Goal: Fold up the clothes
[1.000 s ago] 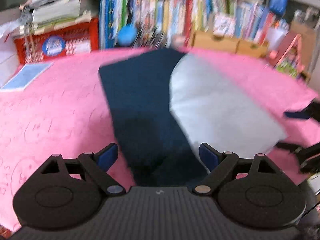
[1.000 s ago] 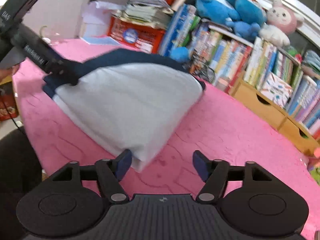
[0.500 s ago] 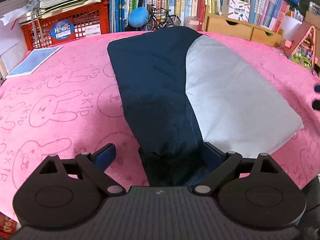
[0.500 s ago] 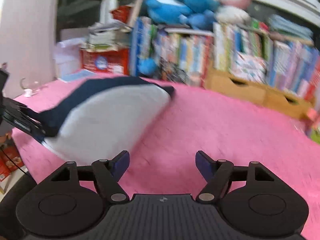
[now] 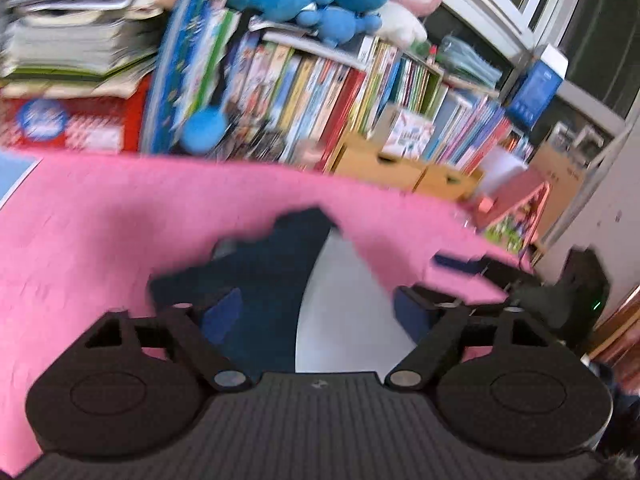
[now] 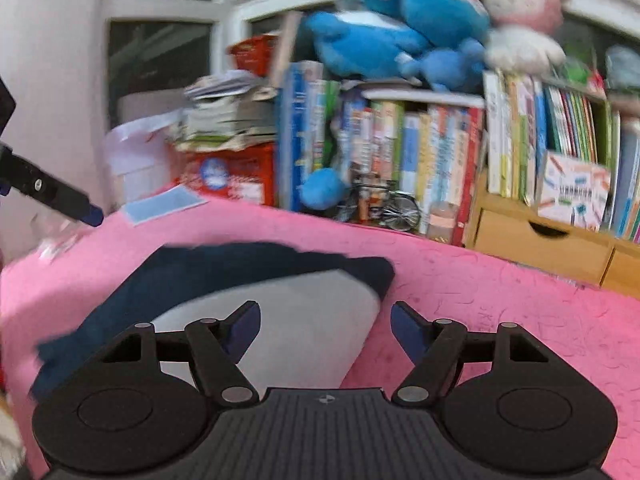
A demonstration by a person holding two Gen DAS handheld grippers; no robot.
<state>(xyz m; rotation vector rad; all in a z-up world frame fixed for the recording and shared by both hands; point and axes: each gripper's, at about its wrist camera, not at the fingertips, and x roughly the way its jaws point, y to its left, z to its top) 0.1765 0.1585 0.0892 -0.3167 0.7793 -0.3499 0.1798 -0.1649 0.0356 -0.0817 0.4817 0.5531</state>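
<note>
Left wrist view is pretty smeared by motion blur, but the left gripper [image 5: 318, 312] can be seen with its jaws spread wide and nothing pinched between them. Under it the garment [image 5: 280, 280] is laid flat on the pink blanket [image 5: 100, 216] — a navy part on the left and a light grey part [image 5: 340, 312] on the right. The other tool's blue fingertips [image 5: 452, 261] are poking in from the right edge, over the pink.

From the right wrist, the right gripper [image 6: 325, 326] is also held wide open and empty, hovering over the grey end of the garment [image 6: 248, 276]. Behind the blanket [image 6: 500, 300] a bookshelf [image 6: 420, 148] is packed with books, and blue plush toys [image 6: 380, 36] are piled on top — all blurry.
</note>
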